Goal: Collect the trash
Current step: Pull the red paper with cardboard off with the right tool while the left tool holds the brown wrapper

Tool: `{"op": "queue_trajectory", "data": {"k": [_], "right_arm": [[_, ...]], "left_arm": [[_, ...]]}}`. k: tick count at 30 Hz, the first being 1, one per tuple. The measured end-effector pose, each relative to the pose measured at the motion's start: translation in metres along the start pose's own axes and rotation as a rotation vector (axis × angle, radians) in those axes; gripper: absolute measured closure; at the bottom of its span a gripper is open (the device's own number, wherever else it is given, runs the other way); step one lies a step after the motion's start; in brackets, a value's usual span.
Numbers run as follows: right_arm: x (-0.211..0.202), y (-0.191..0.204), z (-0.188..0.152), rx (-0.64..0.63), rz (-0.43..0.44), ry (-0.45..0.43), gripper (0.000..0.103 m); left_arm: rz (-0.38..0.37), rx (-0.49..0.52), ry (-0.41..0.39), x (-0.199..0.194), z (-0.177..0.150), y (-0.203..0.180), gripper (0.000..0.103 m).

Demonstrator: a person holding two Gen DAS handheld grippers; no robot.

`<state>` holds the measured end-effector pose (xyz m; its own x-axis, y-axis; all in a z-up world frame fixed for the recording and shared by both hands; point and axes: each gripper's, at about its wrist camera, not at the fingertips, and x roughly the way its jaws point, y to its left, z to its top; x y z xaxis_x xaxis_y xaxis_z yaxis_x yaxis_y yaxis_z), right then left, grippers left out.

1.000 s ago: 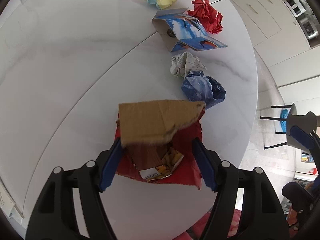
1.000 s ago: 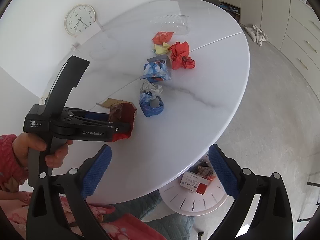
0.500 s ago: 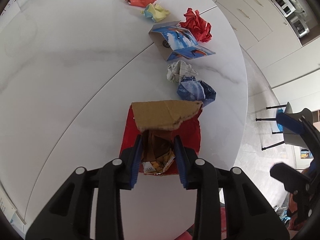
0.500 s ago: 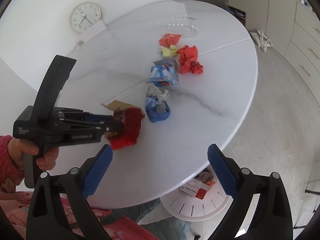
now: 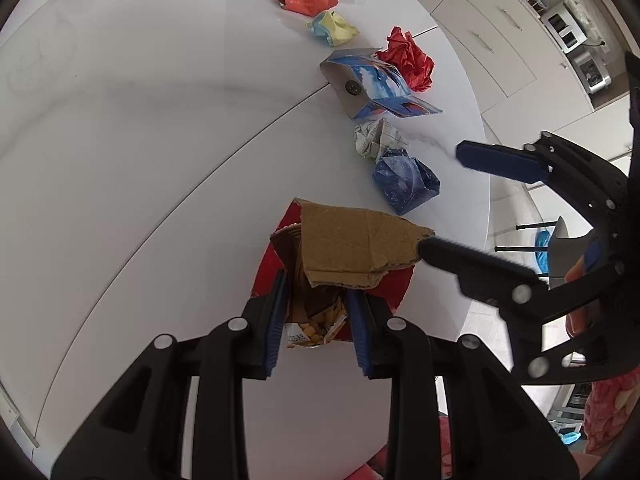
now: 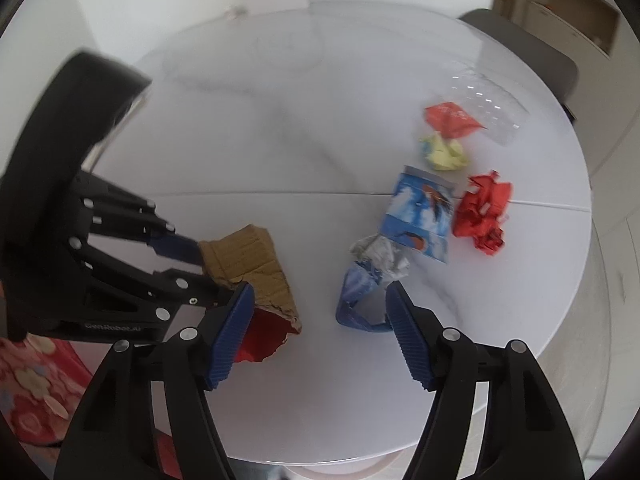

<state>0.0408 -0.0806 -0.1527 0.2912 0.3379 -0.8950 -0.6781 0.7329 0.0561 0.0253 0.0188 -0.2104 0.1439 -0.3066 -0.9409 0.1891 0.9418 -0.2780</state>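
At table [image 5: 120, 160] near edge: left gripper [image 5: 316, 320] clamps red bag [image 5: 390, 288] under cardboard [image 5: 352, 248] | right gripper [image 6: 320, 332] wide, now above the tabletop, beside blue wad [image 6: 356, 300] | beyond: carton [image 6: 420, 216], red ball [image 6: 484, 212], bare marble left.

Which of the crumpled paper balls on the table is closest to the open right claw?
The dark blue crumpled ball, lying just ahead of the right claw. The grey-white ball touches its far side; the red and yellow ones lie farther back.
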Motion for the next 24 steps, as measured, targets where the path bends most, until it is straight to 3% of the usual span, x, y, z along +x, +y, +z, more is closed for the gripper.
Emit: {"op": "queue_trajectory", "data": {"k": [6, 13, 15, 17, 19, 24], "right_arm": [[-0.004, 0.008, -0.006, -0.053, 0.054, 0.044, 0.035], [0.018, 0.018, -0.007, -0.110, 0.026, 0.112, 0.036], [0.024, 0.018, -0.004, -0.096, 0.022, 0.122, 0.048], [0.030, 0.015, -0.003, -0.063, 0.041, 0.145, 0.076], [0.031, 0.012, -0.001, -0.037, 0.051, 0.148, 0.089], [0.018, 0.002, -0.012, 0.097, 0.074, 0.116, 0.096]], "left_arm": [[-0.010, -0.012, -0.001, 0.002, -0.002, 0.004, 0.074], [-0.018, -0.017, 0.000, 0.003, -0.005, 0.011, 0.074], [-0.012, -0.019, -0.005, 0.002, -0.006, 0.012, 0.074], [-0.009, -0.024, -0.012, 0.000, -0.007, 0.014, 0.074], [-0.010, -0.032, -0.026, -0.004, -0.008, 0.015, 0.074], [-0.011, -0.045, -0.073, -0.018, -0.012, 0.014, 0.074]]}}
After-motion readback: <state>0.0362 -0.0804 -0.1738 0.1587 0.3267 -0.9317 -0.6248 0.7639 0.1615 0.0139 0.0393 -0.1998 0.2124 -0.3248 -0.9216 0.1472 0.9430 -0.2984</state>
